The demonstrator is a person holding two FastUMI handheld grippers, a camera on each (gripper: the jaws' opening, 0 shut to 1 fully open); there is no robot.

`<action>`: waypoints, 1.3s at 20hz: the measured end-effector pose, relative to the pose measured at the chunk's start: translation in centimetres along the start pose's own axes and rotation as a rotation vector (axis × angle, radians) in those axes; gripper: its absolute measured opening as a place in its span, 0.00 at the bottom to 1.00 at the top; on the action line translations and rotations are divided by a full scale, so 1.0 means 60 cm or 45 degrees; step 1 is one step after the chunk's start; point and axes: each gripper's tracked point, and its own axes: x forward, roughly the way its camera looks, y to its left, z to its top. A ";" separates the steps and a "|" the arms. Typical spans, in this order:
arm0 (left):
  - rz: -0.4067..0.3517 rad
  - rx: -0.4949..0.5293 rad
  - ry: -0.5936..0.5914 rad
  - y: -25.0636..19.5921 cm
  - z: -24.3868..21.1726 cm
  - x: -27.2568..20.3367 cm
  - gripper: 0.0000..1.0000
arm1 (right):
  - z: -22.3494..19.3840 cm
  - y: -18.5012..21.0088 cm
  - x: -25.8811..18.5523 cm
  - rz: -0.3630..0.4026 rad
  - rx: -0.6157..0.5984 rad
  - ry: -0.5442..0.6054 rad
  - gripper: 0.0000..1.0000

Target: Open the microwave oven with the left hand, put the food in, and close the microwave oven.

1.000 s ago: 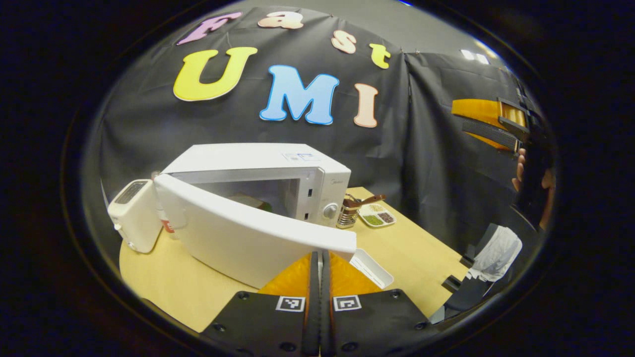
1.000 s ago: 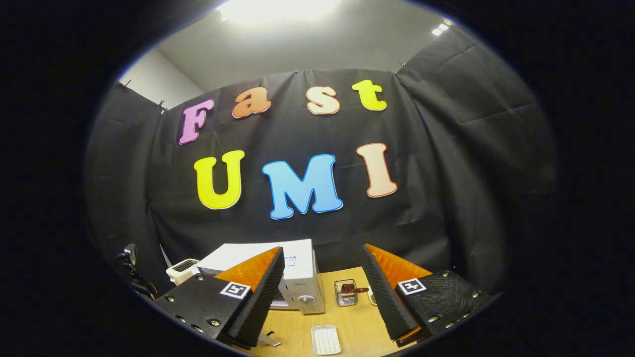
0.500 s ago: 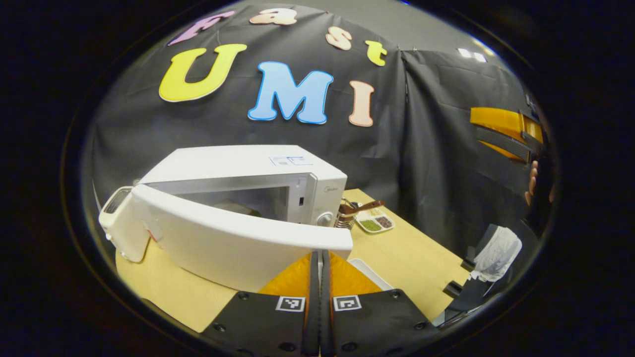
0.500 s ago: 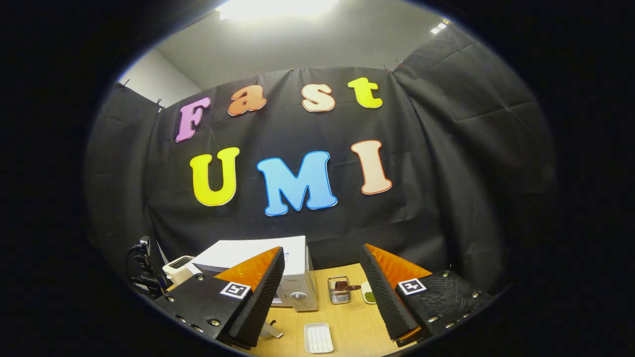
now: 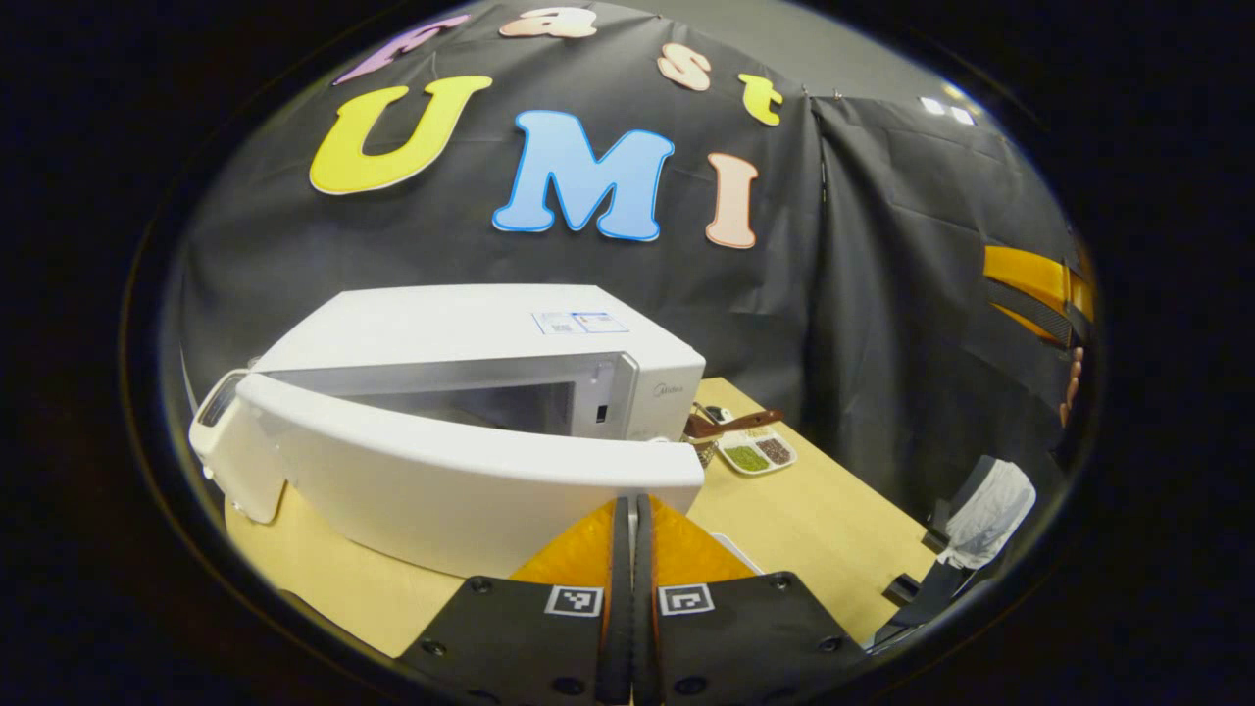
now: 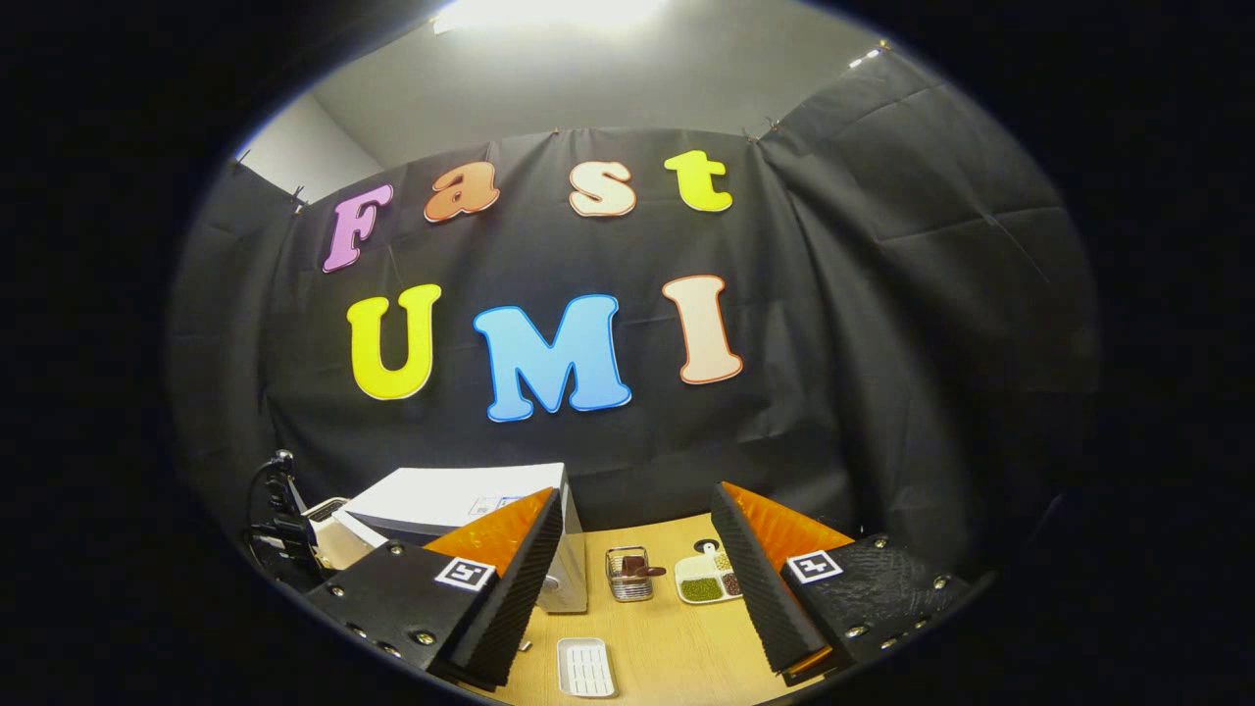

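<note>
The left gripper (image 5: 632, 549) has its two fingers pressed together with nothing between them, and their tips sit just under the free right edge of the microwave door (image 5: 461, 471), touching it or nearly so. The door looks stiff, light and smooth on its hinge, so I judge pushing this far-from-hinge edge is best. The right gripper (image 6: 637, 579) hangs spread and empty, well apart from the microwave (image 6: 461, 505) on the table (image 6: 667, 647).

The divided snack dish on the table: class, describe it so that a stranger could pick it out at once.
Start at the white microwave on the wooden table. Just past its control end stands a small wire basket, and the divided snack dish lies beside that. Unlike the plain ribbed tray nearer the front, it holds green and brown fillings in separate compartments.
</note>
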 end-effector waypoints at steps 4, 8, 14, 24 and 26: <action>0.043 -0.057 -0.008 0.004 0.013 0.032 0.07 | -0.002 -0.023 0.014 -0.002 -0.008 0.002 0.92; 0.081 -0.082 -0.021 0.007 0.026 0.062 0.07 | -0.010 -0.031 0.029 0.039 0.015 0.026 0.92; 0.136 -0.084 -0.048 0.017 0.054 0.110 0.07 | -0.015 -0.026 0.058 0.133 -0.006 0.041 0.93; 0.235 -0.036 -0.021 0.042 0.072 0.159 0.07 | -0.026 -0.062 0.075 0.113 -0.015 0.044 0.93; 0.240 -0.023 -0.020 0.043 0.072 0.158 0.07 | -0.034 -0.069 0.074 0.098 0.005 0.064 0.92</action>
